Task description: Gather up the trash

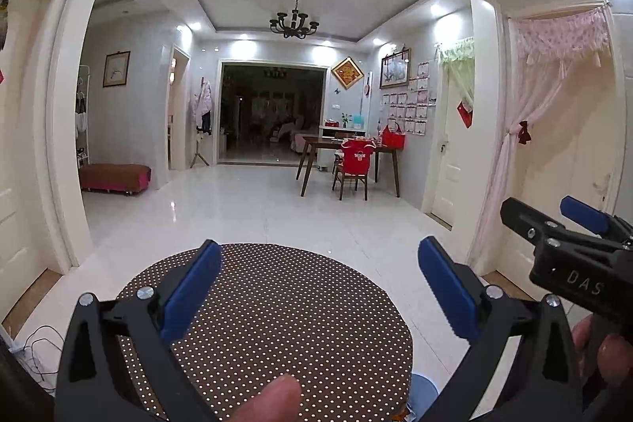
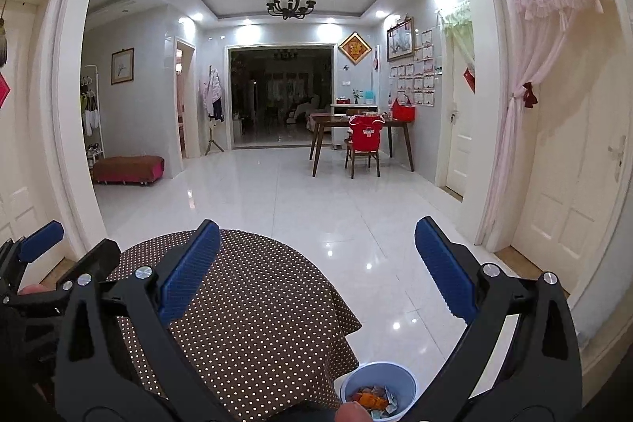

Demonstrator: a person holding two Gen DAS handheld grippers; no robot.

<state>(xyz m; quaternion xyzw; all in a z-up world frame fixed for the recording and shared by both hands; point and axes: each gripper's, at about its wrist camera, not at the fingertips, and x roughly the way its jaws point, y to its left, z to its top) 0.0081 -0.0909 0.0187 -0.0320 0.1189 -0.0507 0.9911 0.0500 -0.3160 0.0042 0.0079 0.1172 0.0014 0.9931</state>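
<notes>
Bin cut by bottom edge, its scraps blurred (orange, unidentifiable)

The left gripper was a black plastic frame with triangular cut-outs in its arms and silver round-headed screws at the pivots. Its two fingers carried blue ribbed pads. The right gripper matched it: black linkage, silver screws, blue ribbed fingers. Seen from the left wrist camera, its black body bore the pale letters "DAS".

white letters "das" stand on the right tongs.
</notes>
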